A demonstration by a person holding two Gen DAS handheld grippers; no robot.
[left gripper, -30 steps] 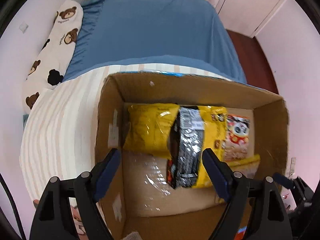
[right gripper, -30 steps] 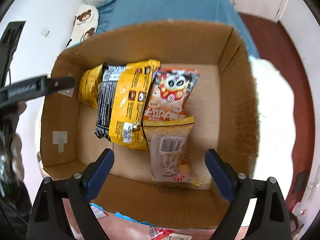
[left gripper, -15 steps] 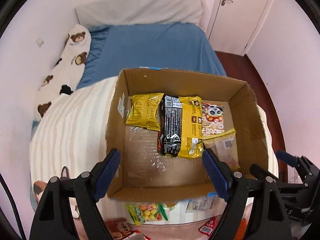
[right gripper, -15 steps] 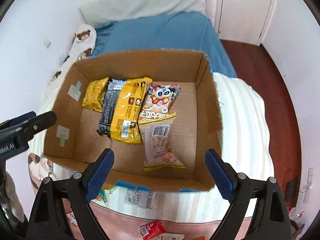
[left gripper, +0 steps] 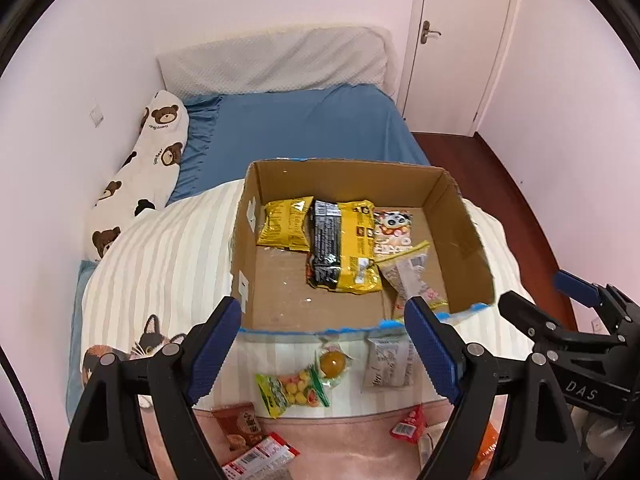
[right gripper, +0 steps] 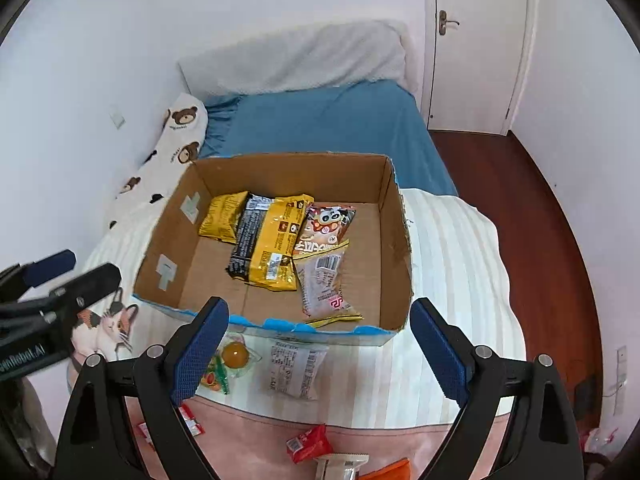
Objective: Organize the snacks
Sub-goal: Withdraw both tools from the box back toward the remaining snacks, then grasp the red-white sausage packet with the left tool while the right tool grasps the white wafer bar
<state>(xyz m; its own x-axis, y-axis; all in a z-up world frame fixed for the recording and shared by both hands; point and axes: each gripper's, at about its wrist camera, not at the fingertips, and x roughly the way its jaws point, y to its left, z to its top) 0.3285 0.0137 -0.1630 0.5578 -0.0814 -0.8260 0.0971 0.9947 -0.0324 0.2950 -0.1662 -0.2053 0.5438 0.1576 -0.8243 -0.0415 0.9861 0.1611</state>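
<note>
An open cardboard box (left gripper: 460, 236) (right gripper: 396, 240) sits on the striped blanket. Inside lie a yellow chip bag (left gripper: 286, 224), a yellow-black packet (left gripper: 344, 252) (right gripper: 268, 248), a panda snack bag (right gripper: 324, 228) and a clear wrapped bun (right gripper: 324, 284). In front of the box lie a clear packet (left gripper: 388, 364) (right gripper: 296, 368), a jelly cup (left gripper: 335, 362) (right gripper: 234, 354) and a green candy bag (left gripper: 294, 392). My left gripper (left gripper: 324, 356) is open and empty, in front of the box. My right gripper (right gripper: 320, 350) is open and empty, also in front of the box.
Small red and orange packets (left gripper: 408, 426) (right gripper: 308, 442) lie on the pink cover nearest me. A bear-print pillow (left gripper: 148, 160) lies at the left by the wall. Beyond the box is blue sheet (left gripper: 304, 128). Wooden floor (right gripper: 540, 220) and a door are at the right.
Both grippers have pulled back and up from over the box; the whole box, the loose snacks in front of it and the room now show. Both stay open.
</note>
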